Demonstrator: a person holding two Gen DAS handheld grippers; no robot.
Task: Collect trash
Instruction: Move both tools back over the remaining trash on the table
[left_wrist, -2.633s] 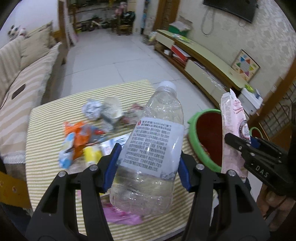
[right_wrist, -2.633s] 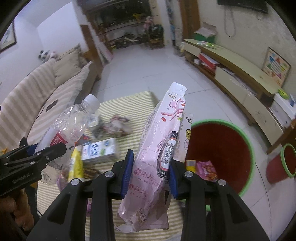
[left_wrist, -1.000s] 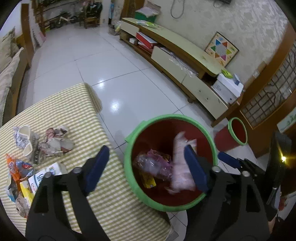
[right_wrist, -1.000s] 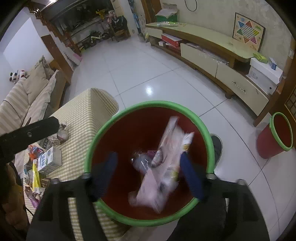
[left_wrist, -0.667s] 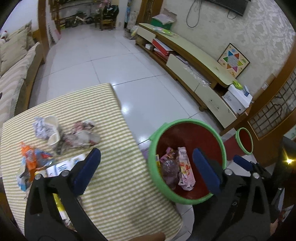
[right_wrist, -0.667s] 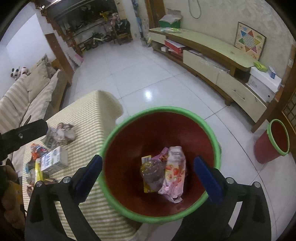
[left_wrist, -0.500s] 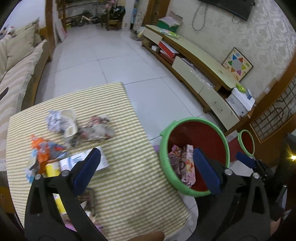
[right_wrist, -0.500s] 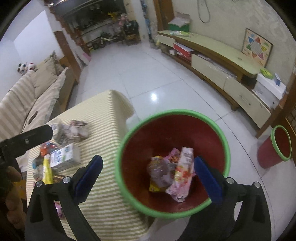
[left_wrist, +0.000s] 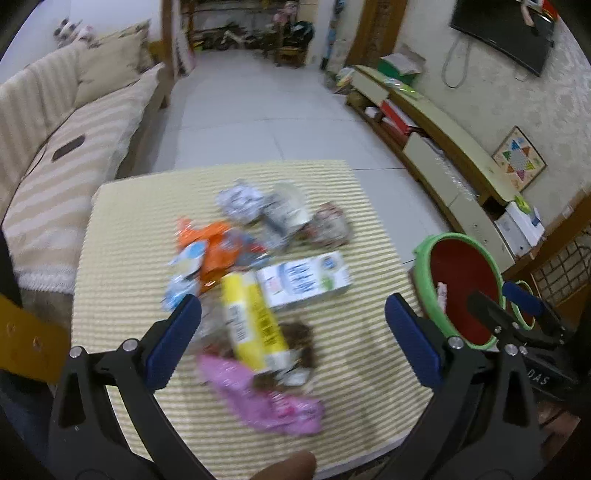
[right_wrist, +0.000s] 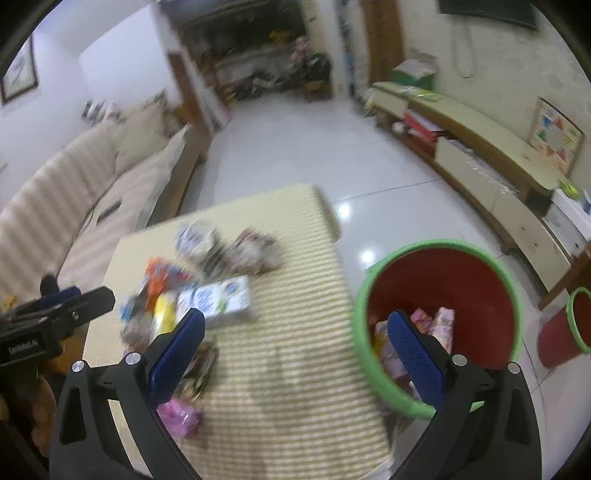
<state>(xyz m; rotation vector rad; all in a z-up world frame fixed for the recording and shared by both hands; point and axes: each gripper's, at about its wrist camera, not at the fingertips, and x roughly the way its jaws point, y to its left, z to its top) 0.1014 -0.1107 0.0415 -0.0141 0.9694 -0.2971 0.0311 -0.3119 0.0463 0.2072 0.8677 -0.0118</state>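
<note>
Trash lies on the striped table: a yellow wrapper, a white carton, a pink wrapper, an orange packet and crumpled paper. The red bin with a green rim stands right of the table and holds a pink packet. My left gripper is open and empty above the yellow wrapper. My right gripper is open and empty over the table's right edge, beside the bin. The carton also shows in the right wrist view.
A striped sofa runs along the left. A low TV cabinet lines the right wall. A second small red bin stands at far right. Tiled floor lies beyond the table.
Both grippers let go of the bottle and the pink packet into the bin, then swung left from above the bin back over the table. Both stay open.
</note>
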